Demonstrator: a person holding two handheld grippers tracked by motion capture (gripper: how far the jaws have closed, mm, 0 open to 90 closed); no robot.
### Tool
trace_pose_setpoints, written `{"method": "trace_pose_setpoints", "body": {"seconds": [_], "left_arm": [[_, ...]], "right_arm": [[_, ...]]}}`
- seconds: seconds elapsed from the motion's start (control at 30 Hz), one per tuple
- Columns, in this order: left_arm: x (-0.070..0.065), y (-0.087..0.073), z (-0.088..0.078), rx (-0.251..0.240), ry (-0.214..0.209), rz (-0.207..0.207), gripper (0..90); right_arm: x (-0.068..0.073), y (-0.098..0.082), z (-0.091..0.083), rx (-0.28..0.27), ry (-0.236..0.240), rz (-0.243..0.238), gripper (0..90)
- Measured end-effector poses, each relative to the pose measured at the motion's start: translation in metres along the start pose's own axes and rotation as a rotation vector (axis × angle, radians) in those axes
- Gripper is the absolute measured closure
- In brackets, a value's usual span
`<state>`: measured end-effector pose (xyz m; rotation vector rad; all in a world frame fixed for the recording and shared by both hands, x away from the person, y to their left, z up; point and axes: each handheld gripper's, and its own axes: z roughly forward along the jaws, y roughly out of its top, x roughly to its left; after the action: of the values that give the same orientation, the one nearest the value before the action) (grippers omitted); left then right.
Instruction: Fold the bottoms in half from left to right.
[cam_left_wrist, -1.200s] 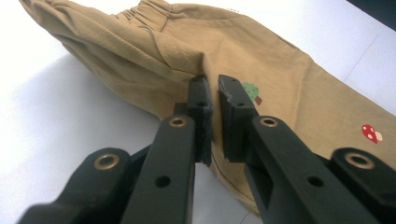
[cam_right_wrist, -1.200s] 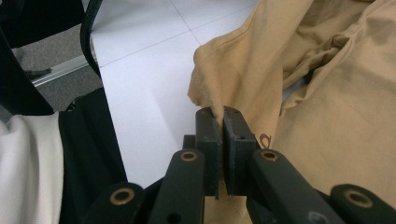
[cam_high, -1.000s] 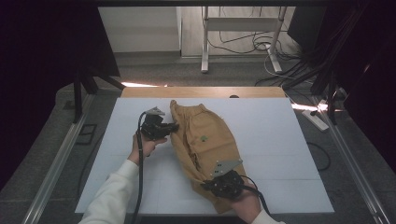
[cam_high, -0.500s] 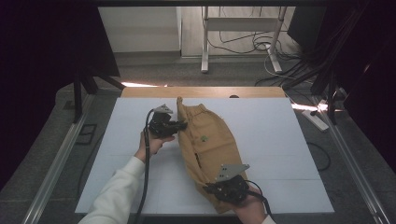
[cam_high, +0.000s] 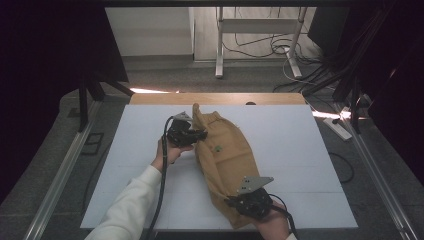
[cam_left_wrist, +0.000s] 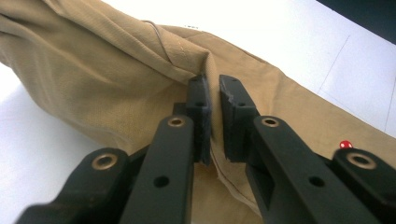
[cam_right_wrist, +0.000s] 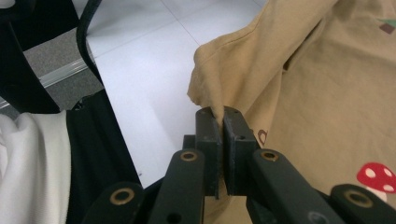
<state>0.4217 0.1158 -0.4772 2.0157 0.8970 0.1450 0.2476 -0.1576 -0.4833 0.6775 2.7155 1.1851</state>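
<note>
Where the left gripper (cam_left_wrist: 212, 84) meets the tan garment (cam_high: 225, 160), its two black jaws stand nearly closed with a fold of hem between them; a thin slit stays between the pads, so the pinch looks light, though I cannot be sure how firmly it bites. The right gripper (cam_right_wrist: 223, 114) has its jaws pressed together on a corner of the same cloth, which rises in a small peak just above them. Small mushroom prints (cam_right_wrist: 377, 176) show on the fabric beside that grip.

From above, the left gripper (cam_high: 186, 135) sits at the garment's upper left edge, held level by a hand in a white sleeve (cam_high: 131, 200) that reaches diagonally from the bottom edge. The right gripper (cam_high: 250, 202) clamps the garment's near end, close to the front border of the white table (cam_high: 300, 150), its hand barely inside the view.

The garment lies bunched in a long diagonal band across the middle of the board. Bare white surface spreads wide to its right and to the left, with less room toward the near edge
</note>
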Motion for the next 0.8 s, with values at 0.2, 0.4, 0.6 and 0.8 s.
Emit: {"method": "trace_pose_setpoints", "body": {"seconds": [0.2,0.4,0.6,0.8], "left_arm": [[-0.001,0.001,0.005,0.002,-0.003,0.004,82.1],[-0.005,0.004,0.009,0.002,-0.003,0.016,82.1],[-0.008,0.006,0.016,0.004,-0.006,0.019,82.2],[-0.012,0.008,0.024,0.010,-0.006,0.025,82.2]], "right_arm": [[-0.002,-0.002,-0.003,-0.001,-0.010,0.013,86.1],[0.000,-0.003,-0.005,-0.001,-0.012,0.012,86.1],[-0.001,-0.006,-0.009,0.003,-0.030,0.019,86.0],[-0.003,-0.010,-0.013,0.005,-0.039,0.029,86.0]]}}
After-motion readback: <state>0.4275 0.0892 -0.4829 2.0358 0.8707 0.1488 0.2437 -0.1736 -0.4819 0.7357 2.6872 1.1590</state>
